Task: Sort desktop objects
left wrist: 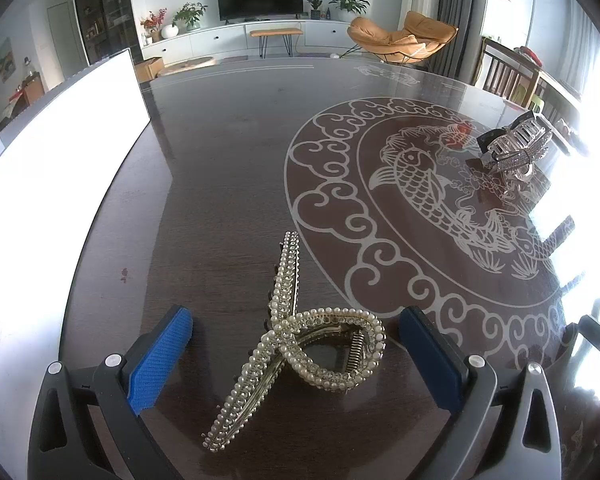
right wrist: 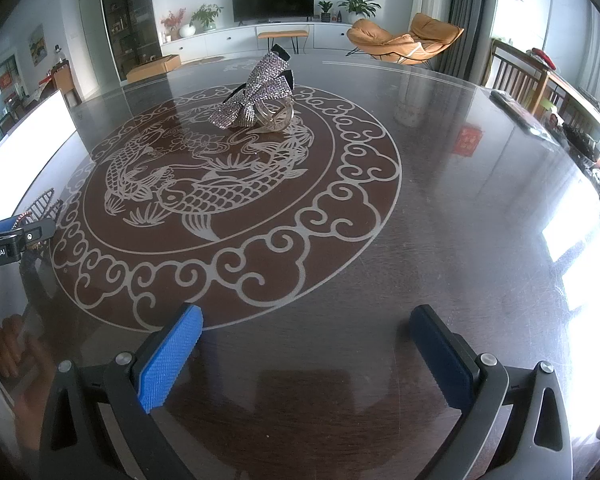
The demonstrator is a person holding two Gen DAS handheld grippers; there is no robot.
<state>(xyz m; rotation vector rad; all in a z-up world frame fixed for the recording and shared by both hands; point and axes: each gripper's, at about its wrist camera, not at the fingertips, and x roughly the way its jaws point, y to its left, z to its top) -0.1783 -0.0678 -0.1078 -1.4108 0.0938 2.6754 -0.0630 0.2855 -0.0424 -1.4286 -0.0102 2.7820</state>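
Note:
A pearl-studded hair claw (left wrist: 300, 344) lies on the dark glass table between the fingers of my left gripper (left wrist: 296, 340), which is open around it without touching. A rhinestone bow hair claw (left wrist: 514, 148) lies far right in the left wrist view and at the middle back in the right wrist view (right wrist: 260, 96). My right gripper (right wrist: 306, 332) is open and empty above the table's near part. The left gripper (right wrist: 12, 236) and the pearl claw's tip (right wrist: 44, 202) show at the left edge of the right wrist view.
A white board or tray (left wrist: 60, 160) lies along the table's left side, also in the right wrist view (right wrist: 32, 140). The table (right wrist: 460, 200) bears a koi fish pattern. A dark flat object (right wrist: 520, 114) lies at the far right edge. Wooden chairs stand behind.

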